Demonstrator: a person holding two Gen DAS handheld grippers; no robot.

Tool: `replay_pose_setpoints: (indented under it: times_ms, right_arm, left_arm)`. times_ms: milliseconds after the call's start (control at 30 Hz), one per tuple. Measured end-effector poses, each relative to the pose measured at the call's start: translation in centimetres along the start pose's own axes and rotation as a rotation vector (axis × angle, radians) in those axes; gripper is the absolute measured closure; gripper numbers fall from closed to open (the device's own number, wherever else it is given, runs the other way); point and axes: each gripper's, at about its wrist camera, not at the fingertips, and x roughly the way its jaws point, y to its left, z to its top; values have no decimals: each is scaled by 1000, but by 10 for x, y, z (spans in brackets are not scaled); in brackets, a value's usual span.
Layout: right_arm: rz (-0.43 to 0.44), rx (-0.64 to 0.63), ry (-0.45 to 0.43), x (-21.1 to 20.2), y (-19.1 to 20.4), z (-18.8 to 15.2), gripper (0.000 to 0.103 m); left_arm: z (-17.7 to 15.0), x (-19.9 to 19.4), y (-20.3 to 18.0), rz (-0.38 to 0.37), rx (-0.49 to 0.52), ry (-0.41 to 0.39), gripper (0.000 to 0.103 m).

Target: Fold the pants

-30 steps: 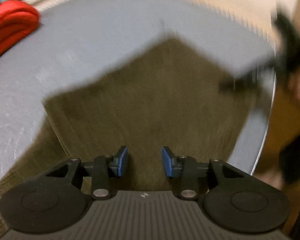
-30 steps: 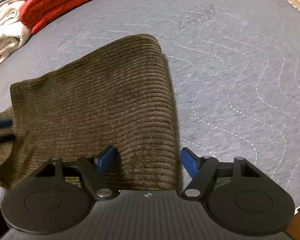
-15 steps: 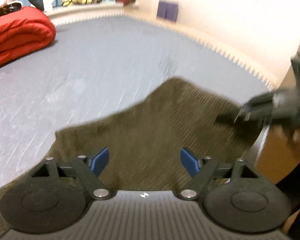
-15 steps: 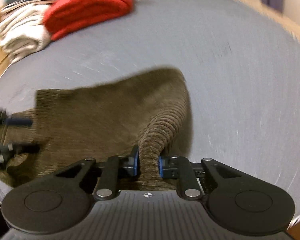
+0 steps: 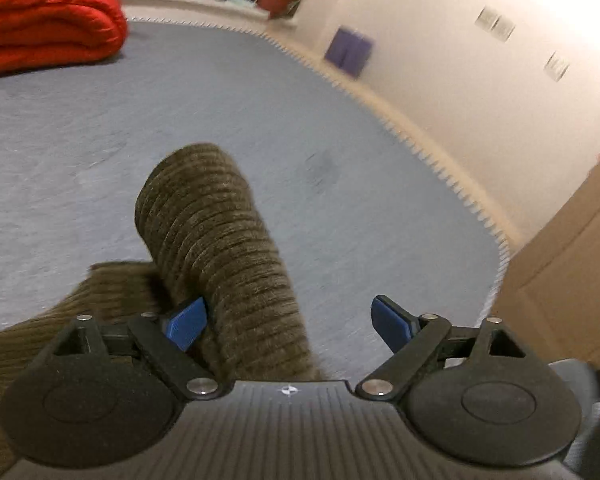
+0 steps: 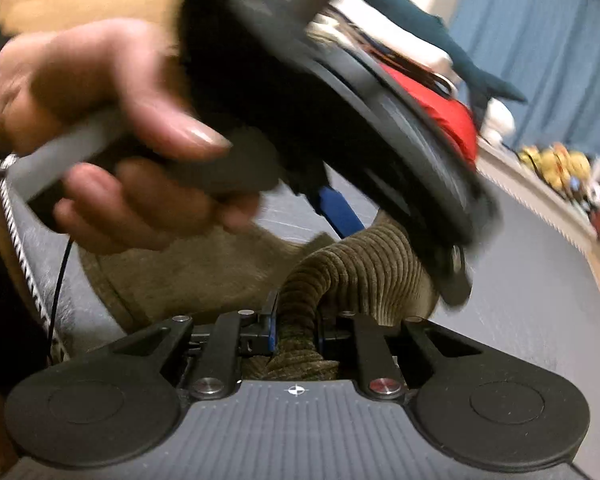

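Mid-fold, by the look of it. Right gripper [image 6: 296, 330] clamped tight on a bunched ridge of the pants [image 6: 356, 268] — corduroy squeezed between the jaws, raised off the bed [image 6: 540, 280]. Left gripper [image 5: 288, 320] spread wide, gripping nothing; a rolled hump of the pants [image 5: 220, 248] runs up between its pads from 6 toward 11 o'clock, brushing the left pad [image 5: 186, 322], well clear of the right one. Remaining cloth spread flat on the bed [image 5: 260, 112] at 8 o'clock in the left view.

In the right view, crowded at 10 to 1 o'clock by the left hand [image 6: 100, 128] and its gripper body — very close, blurred, hovering just above the held ridge. Probably a second grasp being lined up on the same fold.

Next move, as a judgement: shut the left jaws on the hump near the right's hold, then carry both ends across together and lay the fold down square. Calls for keeping the two grippers from knocking each other — little room between them.

Edges and room: stitched bed edge [image 5: 452, 168] curving from 12 down to 3 o'clock in the left view, with wall beyond; open grey bed ahead and to 9 o'clock. Red blanket [image 5: 48, 28] far off at 10 o'clock, well apart. Near bed edge [image 6: 20, 240] at 8 o'clock in the right view, just beside the flat cloth — some risk of slipping over.
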Motion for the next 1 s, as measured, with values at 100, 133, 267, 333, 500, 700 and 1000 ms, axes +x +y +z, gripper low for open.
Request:
replay_pose_setpoints:
  times_ms: [100,133,267,333,500,700,1000]
  right_arm:
    - [17,-33,17,8,10,5,86]
    - [17,-33,17,8,10,5,86]
    - [38,-26,33,15,4,5,78]
    - [97,-42,48,20,7,13,65]
    - [324,194,31,22,-35,28,38]
    - [378,520,-27,35,-104,29,30]
    - [347,630,121,104,-100,14,23]
  left_arm:
    - [-1,16,11,141,33,51,59]
    - [-1,17,13,155,37,58,66]
    - [-4,19,21,166,36,55,76]
    - [-9,17,27,170,21,48,77]
    - [-21,-21,58,193,-55,0,81]
    - [-39,-83,114,346,-117,-64,82]
    - [-84,-148,198,572,-247,-33,75]
